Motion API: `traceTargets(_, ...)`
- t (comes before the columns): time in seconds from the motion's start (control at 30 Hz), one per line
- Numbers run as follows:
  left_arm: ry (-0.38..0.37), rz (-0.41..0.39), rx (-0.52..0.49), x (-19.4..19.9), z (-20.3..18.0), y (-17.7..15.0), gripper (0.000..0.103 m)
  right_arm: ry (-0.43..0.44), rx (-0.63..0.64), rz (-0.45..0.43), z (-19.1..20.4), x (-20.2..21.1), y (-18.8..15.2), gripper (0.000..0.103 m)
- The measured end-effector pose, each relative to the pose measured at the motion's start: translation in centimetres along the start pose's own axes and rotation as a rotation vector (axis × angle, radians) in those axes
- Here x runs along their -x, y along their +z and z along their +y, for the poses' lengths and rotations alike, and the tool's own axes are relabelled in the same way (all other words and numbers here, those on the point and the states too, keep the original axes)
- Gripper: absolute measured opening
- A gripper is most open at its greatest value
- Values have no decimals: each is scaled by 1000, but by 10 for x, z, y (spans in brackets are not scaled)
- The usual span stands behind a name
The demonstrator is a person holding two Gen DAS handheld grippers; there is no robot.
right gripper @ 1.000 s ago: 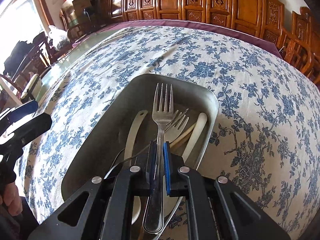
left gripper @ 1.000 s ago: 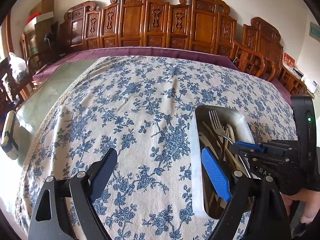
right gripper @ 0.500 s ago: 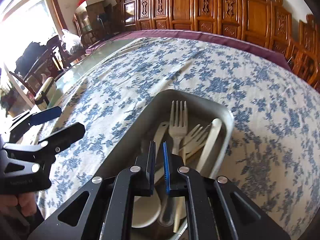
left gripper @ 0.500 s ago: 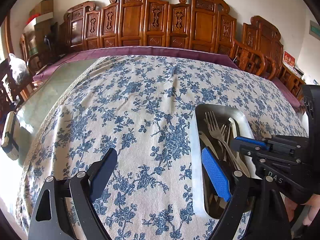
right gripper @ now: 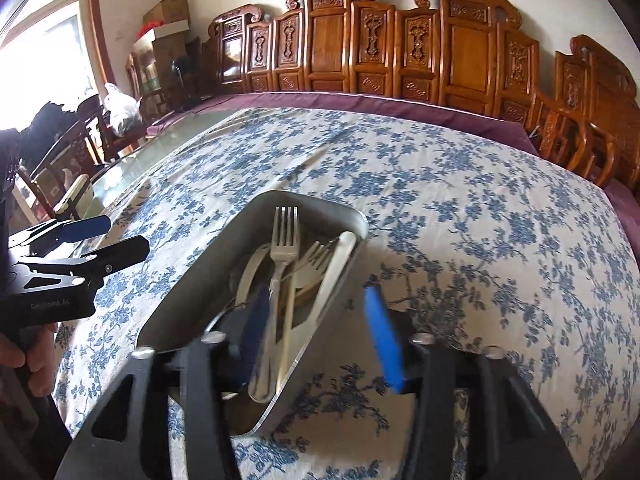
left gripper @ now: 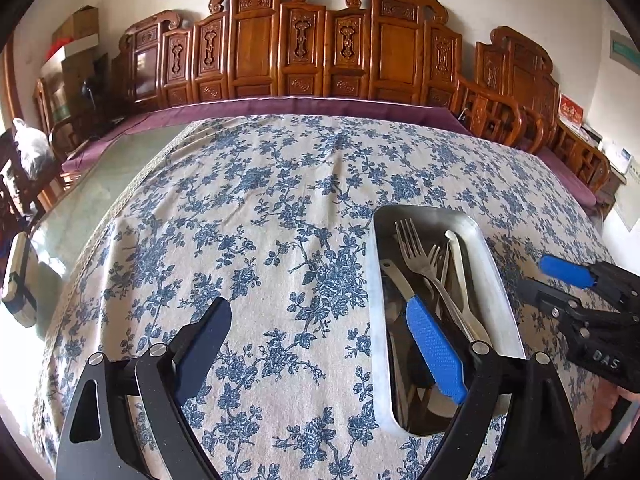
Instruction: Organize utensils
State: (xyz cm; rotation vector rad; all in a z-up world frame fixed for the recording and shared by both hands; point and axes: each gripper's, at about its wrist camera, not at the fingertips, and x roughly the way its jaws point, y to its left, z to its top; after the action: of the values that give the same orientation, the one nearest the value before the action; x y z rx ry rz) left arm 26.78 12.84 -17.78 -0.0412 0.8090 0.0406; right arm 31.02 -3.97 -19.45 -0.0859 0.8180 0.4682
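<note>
A metal tray (left gripper: 376, 280) (right gripper: 192, 280) on the floral tablecloth holds several utensils. A steel fork (left gripper: 412, 248) (right gripper: 285, 236) lies on top of them, beside a white plastic handle (left gripper: 456, 256) (right gripper: 344, 248). My right gripper (right gripper: 316, 304) (left gripper: 536, 276) hovers at the tray's near end with its jaws opening. The fork's handle shows in the gap between them, but neither pad presses on it. My left gripper (left gripper: 316, 312) (right gripper: 124, 234) stands open over the cloth left of the tray, its blue finger overlapping the tray's edge, nothing held.
Carved wooden chairs (left gripper: 280, 48) line the table's far side. Bare glass tabletop (left gripper: 100, 192) lies left of the cloth, with a cream object (left gripper: 18, 276) at its edge. A person's hand (right gripper: 28, 356) holds the left gripper.
My right gripper, shut on the fork a second ago, has spread its jaws and drawn back and up. The fork now rests in the tray. My left gripper stayed put.
</note>
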Motion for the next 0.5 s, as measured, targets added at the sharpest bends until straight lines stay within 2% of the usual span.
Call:
traceTargets(0.07,-1,-4,-5,1,-3,0,90,-18,-8,-9,-4,6,-4,85)
traceTargets(0.17,-6,-12,-17,3,-9,-1,94,-32,-21,-10,-8,12,-12,96)
traceTargets(0.37,-37,-18,-28,13,-22,-6,95,-64,-38,-21,-13,30,-25,100)
traceTargets(0.5,-16,-17,-63,24,-36,-12,95,-83,-57,-41,-20,52,-35,100)
